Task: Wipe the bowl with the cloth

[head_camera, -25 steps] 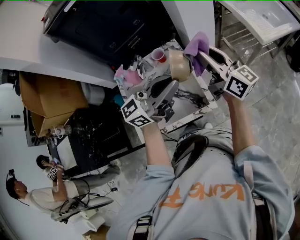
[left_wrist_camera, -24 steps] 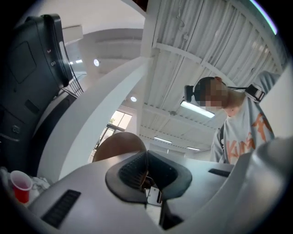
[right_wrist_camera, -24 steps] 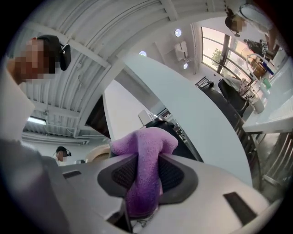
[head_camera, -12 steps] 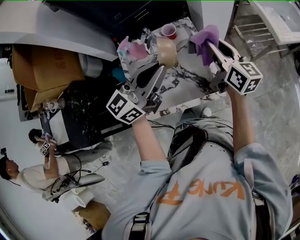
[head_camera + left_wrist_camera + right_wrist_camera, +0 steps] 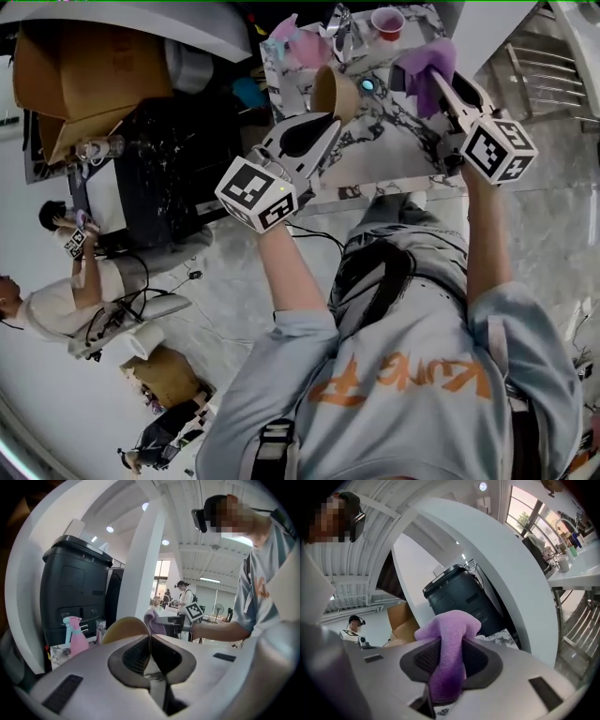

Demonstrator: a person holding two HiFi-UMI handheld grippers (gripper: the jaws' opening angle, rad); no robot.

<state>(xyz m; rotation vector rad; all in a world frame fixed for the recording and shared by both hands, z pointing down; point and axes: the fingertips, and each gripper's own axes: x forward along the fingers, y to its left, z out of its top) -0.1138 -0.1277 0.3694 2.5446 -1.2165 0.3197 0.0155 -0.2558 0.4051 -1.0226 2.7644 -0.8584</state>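
The tan bowl point(image 5: 330, 92) is held up on its side over the marble table point(image 5: 394, 155), with its thin rim pinched between the nearly closed jaws of the left gripper point(image 5: 323, 122). The pads seem to press on that edge, though the contact is hard to make out. To the right of it, and apart from it, the purple cloth point(image 5: 424, 67) is bunched and clamped in the right gripper point(image 5: 439, 82), its folds bulging past the jaw tips. A pink spray bottle point(image 5: 73, 637) and a red cup point(image 5: 387, 21) stand at the table's far end. A cardboard box point(image 5: 80, 70) lies well off to the left.
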